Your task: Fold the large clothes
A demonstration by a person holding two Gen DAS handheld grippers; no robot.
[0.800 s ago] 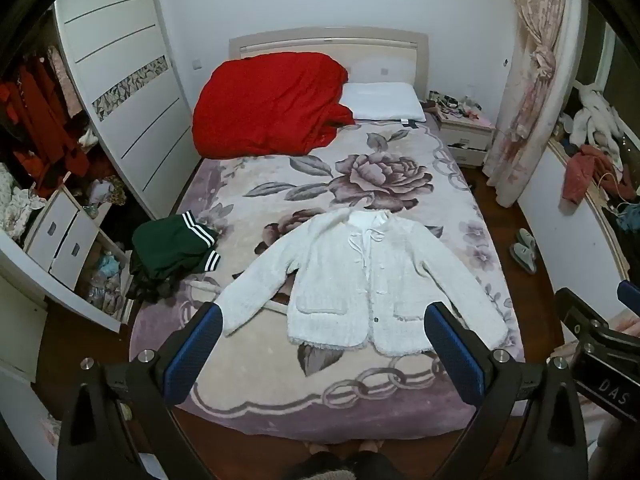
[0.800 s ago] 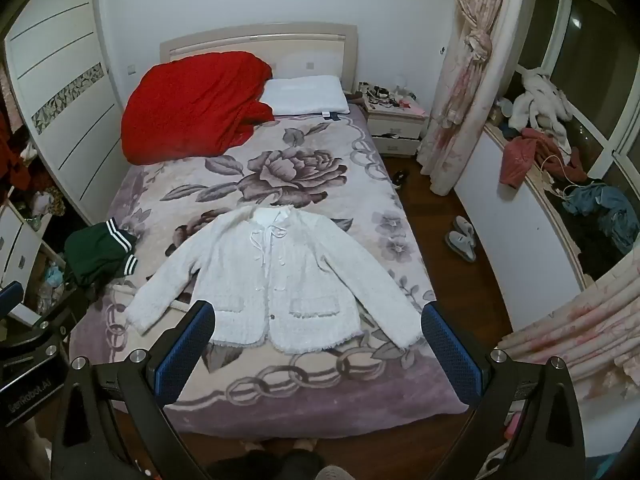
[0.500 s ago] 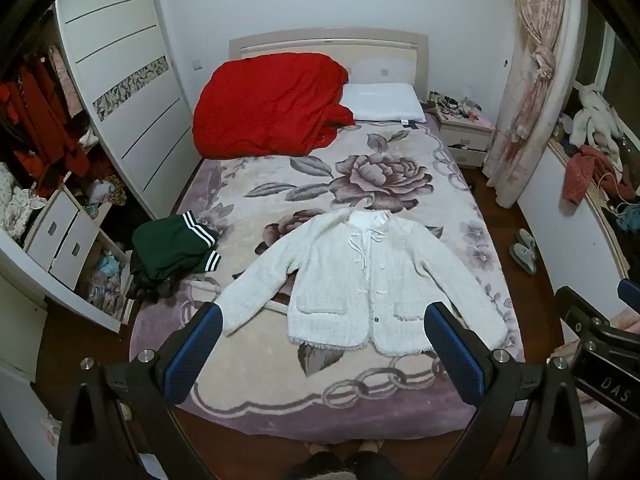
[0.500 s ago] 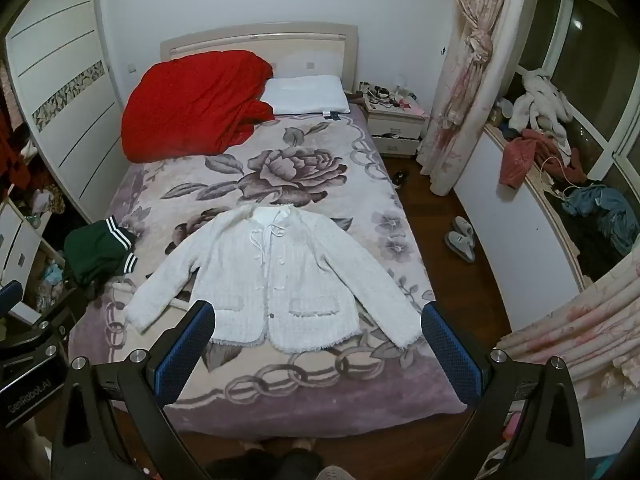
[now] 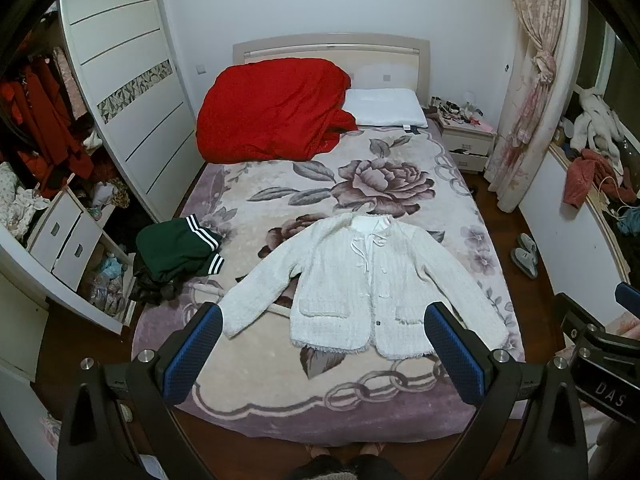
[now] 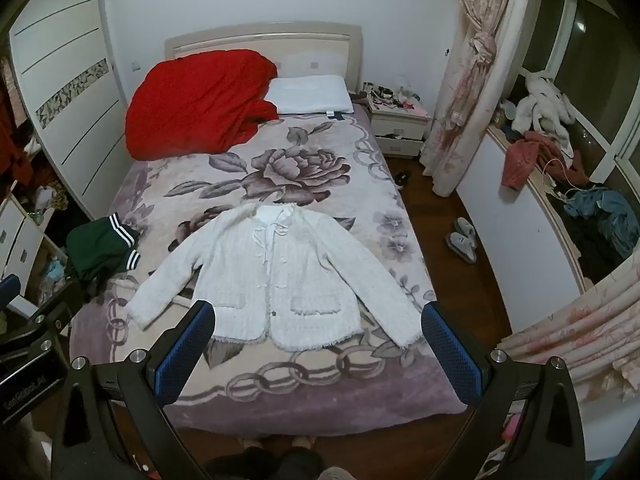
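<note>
You are standing at the foot of the bed (image 5: 280, 412), with both tools raised above it and tilted down toward the blanket. Your left hand-held gripper (image 5: 322, 354) sits at the bottom of its frame with its blue pads spread as wide as they go and nothing between them; your right hand-held gripper (image 6: 318, 350) is just as wide open and just as empty. The white cardigan (image 5: 360, 284) lies flat and face up in the lower middle of each frame, on the near half of the flowered blanket, collar toward the headboard, hem toward you, both sleeves angled out and down to either side. Its front is closed, a white tie hangs at the neck, and two patch pockets show near the hem. Neither tool touches it. At the left edge of the bed, beside the cardigan's sleeve but apart from it, a green garment (image 5: 176, 250) with white stripes sits in a heap. In the upper middle of the frame a red quilt (image 5: 272, 112) is bunched against the headboard, with a white pillow (image 5: 386, 112) just to its right. A pair of slippers (image 6: 464, 238) rests on the wood floor at the right, and the tip of your other tool shows at the outer edge of each view.
</note>
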